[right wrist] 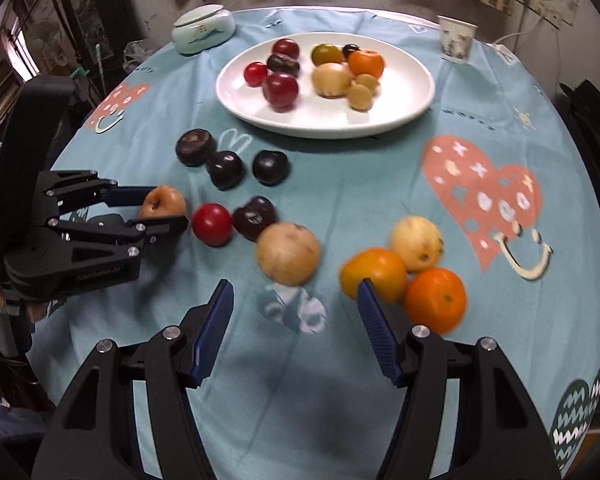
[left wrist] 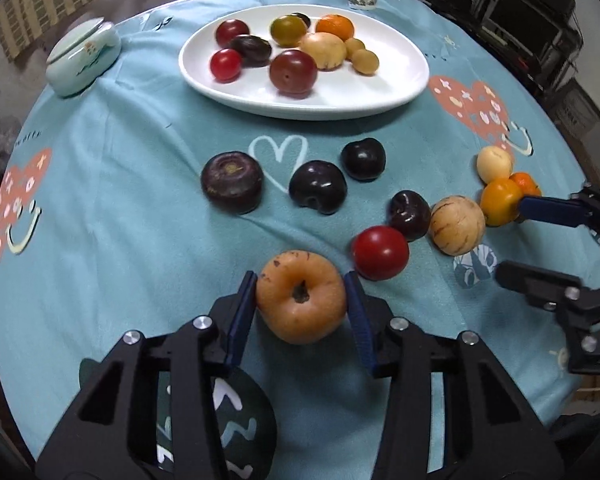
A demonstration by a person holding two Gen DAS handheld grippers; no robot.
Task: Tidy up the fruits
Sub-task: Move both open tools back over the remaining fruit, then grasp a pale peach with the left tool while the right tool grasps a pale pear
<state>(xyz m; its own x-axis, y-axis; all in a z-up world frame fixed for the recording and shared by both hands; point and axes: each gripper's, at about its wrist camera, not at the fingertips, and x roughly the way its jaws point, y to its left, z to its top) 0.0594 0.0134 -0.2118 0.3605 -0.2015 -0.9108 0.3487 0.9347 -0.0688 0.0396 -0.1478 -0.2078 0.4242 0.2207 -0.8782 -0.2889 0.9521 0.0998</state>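
Left wrist view: left hand-held gripper (left wrist: 301, 305) is clamping both pads on a tan persimmon (left wrist: 301, 297) at the near worktop (left wrist: 140, 184) edge.

Right wrist view: right hand-held gripper (right wrist: 296, 322) is gaping wide, gripping nothing, right pad (right wrist: 374, 320) touching the yellow-orange fruit (right wrist: 374, 274).

A glossy white ceramic plate (left wrist: 396, 80) sits on a matt, soft teal cloth tablecloth (left wrist: 132, 184); the plums (left wrist: 318, 186) shine smoothly.

Left gripper (left wrist: 301, 302) clamped on a tan-orange fruit (left wrist: 301, 297) at near centre. Far centre: white plate (left wrist: 400, 80) bearing fruit. At right, the right gripper (left wrist: 512, 236) stands spread, 1 finger touching a yellow-orange fruit (left wrist: 499, 200) on the counter (left wrist: 120, 184).
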